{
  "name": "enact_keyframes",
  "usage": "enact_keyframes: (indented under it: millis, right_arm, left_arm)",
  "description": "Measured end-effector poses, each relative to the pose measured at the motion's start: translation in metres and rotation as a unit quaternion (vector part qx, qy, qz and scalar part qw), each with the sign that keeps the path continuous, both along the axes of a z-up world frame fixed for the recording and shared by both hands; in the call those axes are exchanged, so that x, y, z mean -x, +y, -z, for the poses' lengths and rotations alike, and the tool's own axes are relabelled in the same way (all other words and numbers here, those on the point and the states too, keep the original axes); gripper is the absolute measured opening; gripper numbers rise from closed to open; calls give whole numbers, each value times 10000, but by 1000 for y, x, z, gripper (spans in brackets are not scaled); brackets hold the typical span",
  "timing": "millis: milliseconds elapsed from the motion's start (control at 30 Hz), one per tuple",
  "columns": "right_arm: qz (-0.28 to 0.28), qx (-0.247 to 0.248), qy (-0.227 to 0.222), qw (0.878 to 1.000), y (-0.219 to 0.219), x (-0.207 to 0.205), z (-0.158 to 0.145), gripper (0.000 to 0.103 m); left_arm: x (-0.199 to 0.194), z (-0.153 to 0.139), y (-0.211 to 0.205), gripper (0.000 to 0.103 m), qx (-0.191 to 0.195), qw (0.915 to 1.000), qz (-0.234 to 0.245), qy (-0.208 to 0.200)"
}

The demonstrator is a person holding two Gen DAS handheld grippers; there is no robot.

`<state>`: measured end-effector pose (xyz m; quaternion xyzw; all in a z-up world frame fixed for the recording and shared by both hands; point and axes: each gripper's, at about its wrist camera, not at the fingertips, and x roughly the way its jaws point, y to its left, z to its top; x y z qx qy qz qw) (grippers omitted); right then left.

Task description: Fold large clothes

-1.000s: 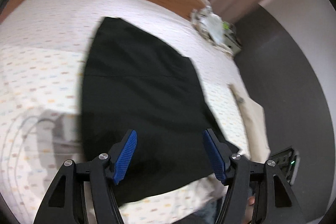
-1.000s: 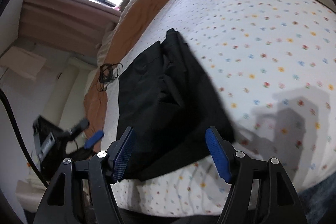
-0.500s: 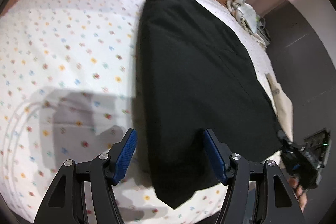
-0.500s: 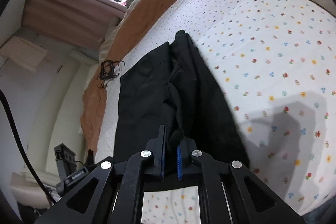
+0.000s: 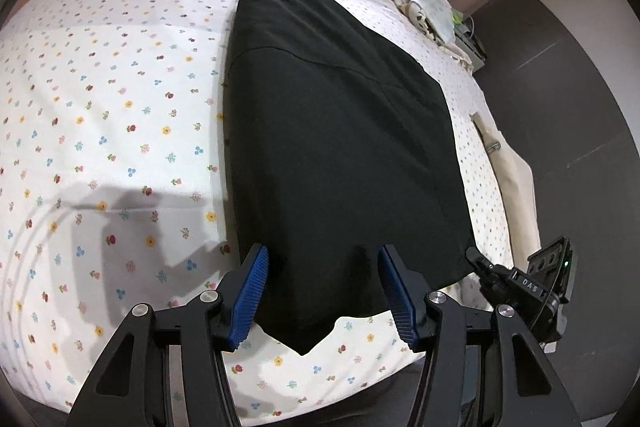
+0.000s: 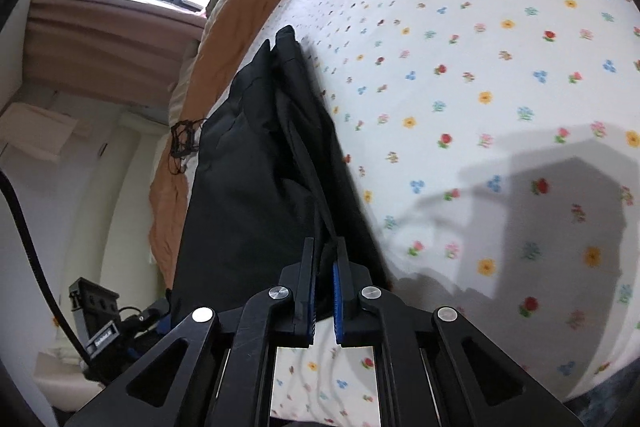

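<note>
Black, soft garment lies limp on the bed: your right claw pinches its near hem, left claw spread at 6 o'clock—grip that corner.

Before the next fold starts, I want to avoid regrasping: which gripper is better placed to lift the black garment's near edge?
Right. The right gripper is already shut on the black garment at its near edge, while the left gripper is open, straddling the near corner without gripping it.
</note>
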<state>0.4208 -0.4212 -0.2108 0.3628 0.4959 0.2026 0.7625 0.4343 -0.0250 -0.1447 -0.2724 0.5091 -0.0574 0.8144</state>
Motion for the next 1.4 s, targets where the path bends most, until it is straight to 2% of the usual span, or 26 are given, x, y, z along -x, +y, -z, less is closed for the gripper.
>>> enact_keyframes:
  millis: [167,233,367,433,533,700,833,1000,1167,1400]
  right_arm:
    - [-57,232,55,9997,3,-7,-9,9]
    - [-78,384,55,9992,-1,-10,-15,31]
    - [-176,555,-106,9982,-7,-24,-34,44]
    - [-246,563,-180,9979,-5,-35,-43,63]
    - [-340,616,-263,9972,1,-54,-53,72]
    - [-749,593,-210,9952,22,-93,-56,73]
    - [-1111,511,-141,9924,41,-126,-51,86]
    - [-1468,453,47,9881,56,-160,-36,86]
    - [-1815,373,384,9819,71,-190,-8,86]
    - [-2114,-146,450,9763,90,-223,5,85]
  left_arm:
    - [-7,11,17,58,177,9997,-172,61]
    - [-11,13,23,58,260,9994,-240,43]
    - [-22,15,35,58,304,9987,-409,37]
    - [-31,17,40,58,310,9983,-493,48]
    - [-45,18,47,58,274,9979,-593,39]
    - [-72,24,56,58,220,9976,-639,124]
    - [-90,28,63,58,212,9976,-633,156]
    - [-109,28,67,58,62,9977,-660,145]
    - [-128,33,69,58,-60,9981,-597,156]
    - [-154,40,82,58,-19,9977,-664,160]
